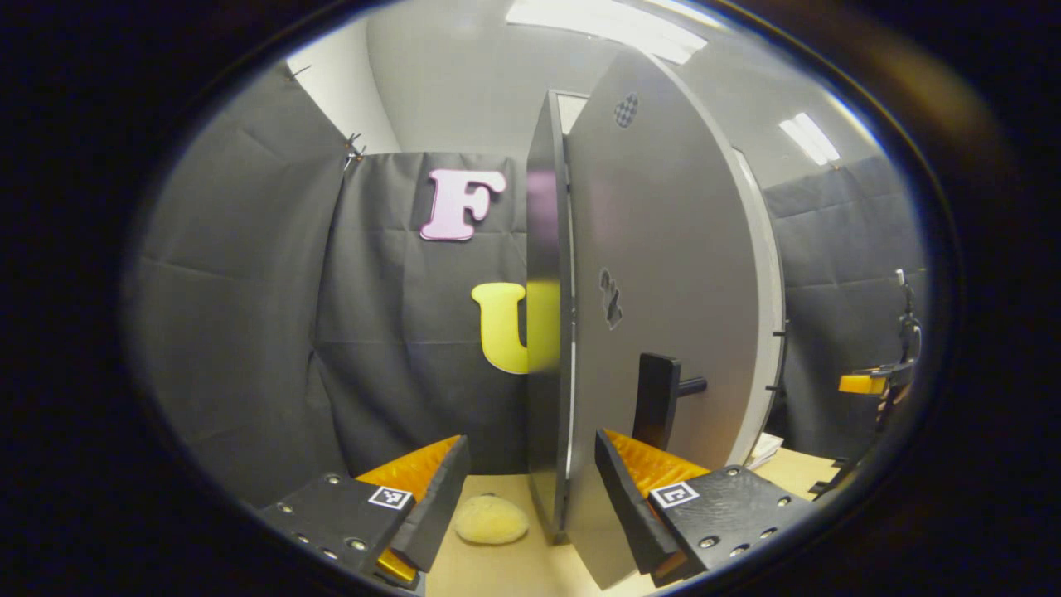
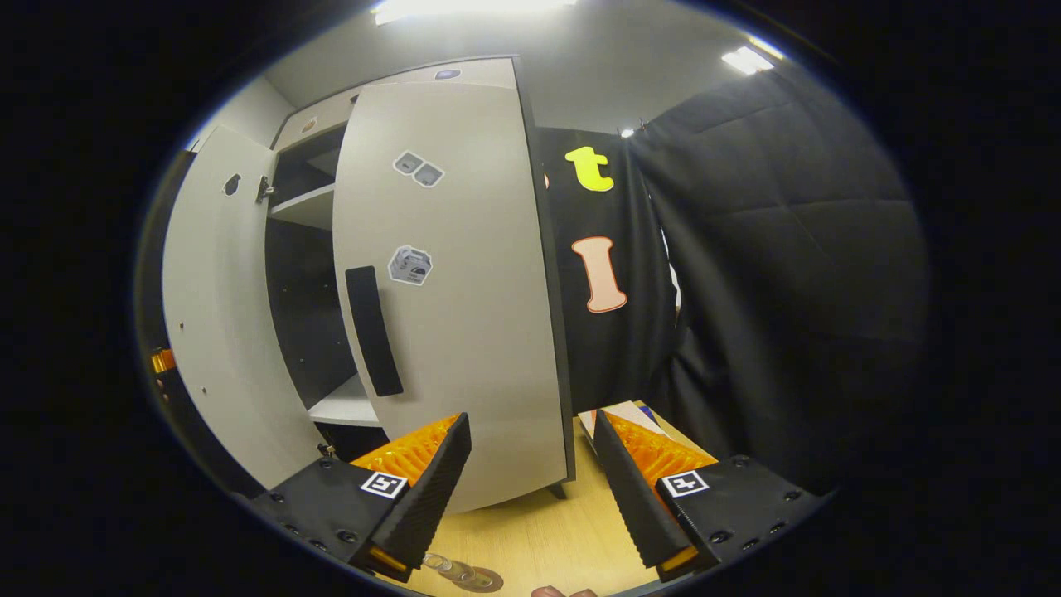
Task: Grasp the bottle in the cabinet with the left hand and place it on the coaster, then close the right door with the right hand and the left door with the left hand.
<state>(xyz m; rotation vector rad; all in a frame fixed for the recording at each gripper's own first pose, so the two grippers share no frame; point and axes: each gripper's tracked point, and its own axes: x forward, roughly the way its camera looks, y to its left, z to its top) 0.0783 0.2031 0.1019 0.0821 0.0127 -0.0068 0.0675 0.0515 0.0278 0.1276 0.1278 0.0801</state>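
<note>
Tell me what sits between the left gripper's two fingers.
In the left gripper view, the open left gripper straddles the grey cabinet door's edge; a pale yellow round pad lies on the wooden table.

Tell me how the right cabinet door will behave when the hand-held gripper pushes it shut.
The right door is a flat rigid panel, so it probably won't flex. Hung along one edge, it should swing rather than slide. Its smooth face may let fingers slip; the black handle offers firmer purchase.

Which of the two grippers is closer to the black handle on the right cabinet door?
The right gripper: the right door's handle hangs just up-left of its open fingers. The left gripper straddles the left door's edge, a cabinet opening away.
</note>
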